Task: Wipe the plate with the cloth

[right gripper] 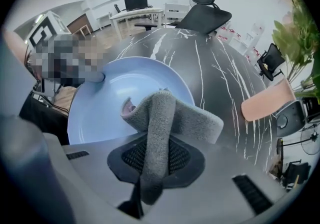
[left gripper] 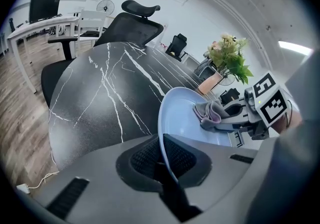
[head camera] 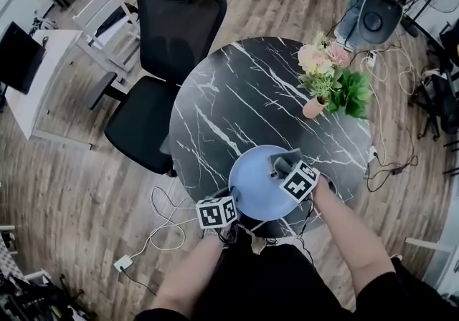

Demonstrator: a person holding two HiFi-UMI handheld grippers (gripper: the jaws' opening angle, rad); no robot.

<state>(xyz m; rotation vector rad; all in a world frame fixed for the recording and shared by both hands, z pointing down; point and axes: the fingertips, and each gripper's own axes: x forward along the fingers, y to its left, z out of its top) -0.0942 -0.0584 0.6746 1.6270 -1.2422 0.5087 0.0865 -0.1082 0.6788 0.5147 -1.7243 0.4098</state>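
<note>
A pale blue plate (head camera: 254, 183) sits at the near edge of the black marble table (head camera: 237, 97). My left gripper (head camera: 228, 206) is shut on the plate's near-left rim (left gripper: 162, 138), the rim pinched edge-on between its pads. My right gripper (head camera: 281, 168) points steeply down over the plate's right part, shut on a folded grey cloth (right gripper: 160, 118). The cloth (left gripper: 210, 112) bulges out past the jaws and lies against the plate (right gripper: 110, 98); a pinkish inner side shows at one fold.
A pink vase of flowers and green leaves (head camera: 326, 76) stands at the table's right side. A black office chair (head camera: 168, 47) is at the table's far left. Cables and a power strip (head camera: 123, 264) lie on the wooden floor. A fan (head camera: 380, 15) stands beyond.
</note>
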